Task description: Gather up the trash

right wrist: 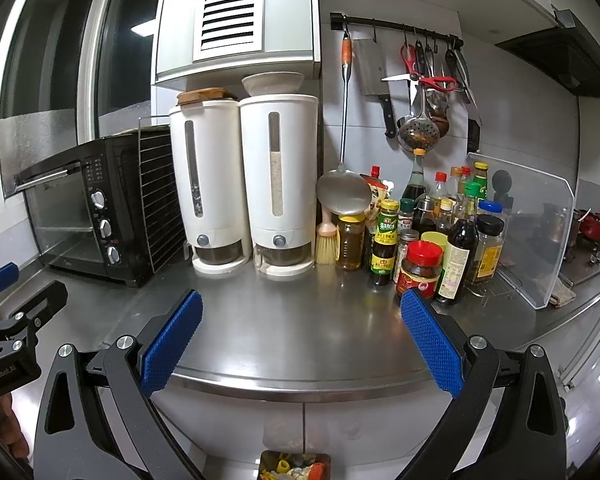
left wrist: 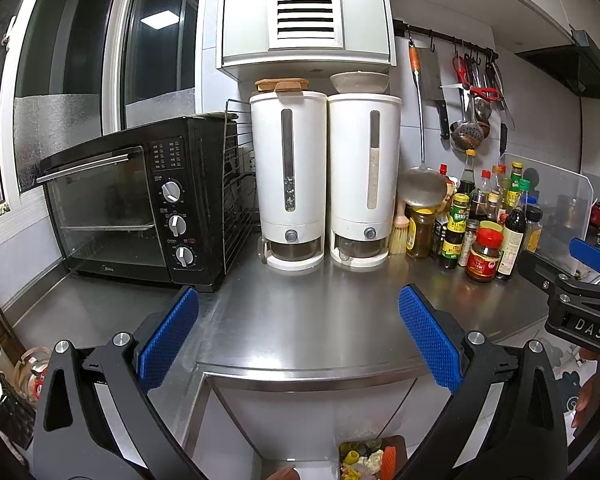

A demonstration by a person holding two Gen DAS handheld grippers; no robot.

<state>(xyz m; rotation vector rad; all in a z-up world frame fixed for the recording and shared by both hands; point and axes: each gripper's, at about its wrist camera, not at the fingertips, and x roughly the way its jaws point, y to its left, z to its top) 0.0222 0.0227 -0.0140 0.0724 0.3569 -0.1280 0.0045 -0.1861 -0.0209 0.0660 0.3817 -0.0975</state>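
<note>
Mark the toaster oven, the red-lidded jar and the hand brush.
toaster oven (left wrist: 112, 216), left wrist view, glass door.
red-lidded jar (right wrist: 420, 270), right wrist view, label front.
hand brush (right wrist: 327, 248), right wrist view, bristles.

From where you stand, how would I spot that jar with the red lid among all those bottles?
Look along the steel countertop to the cluster of condiment bottles right of the two white dispensers. At the cluster's front edge stands the red-lidded jar, touching a taller dark soy sauce bottle. It is the shortest, widest container there, with a red label.
</note>
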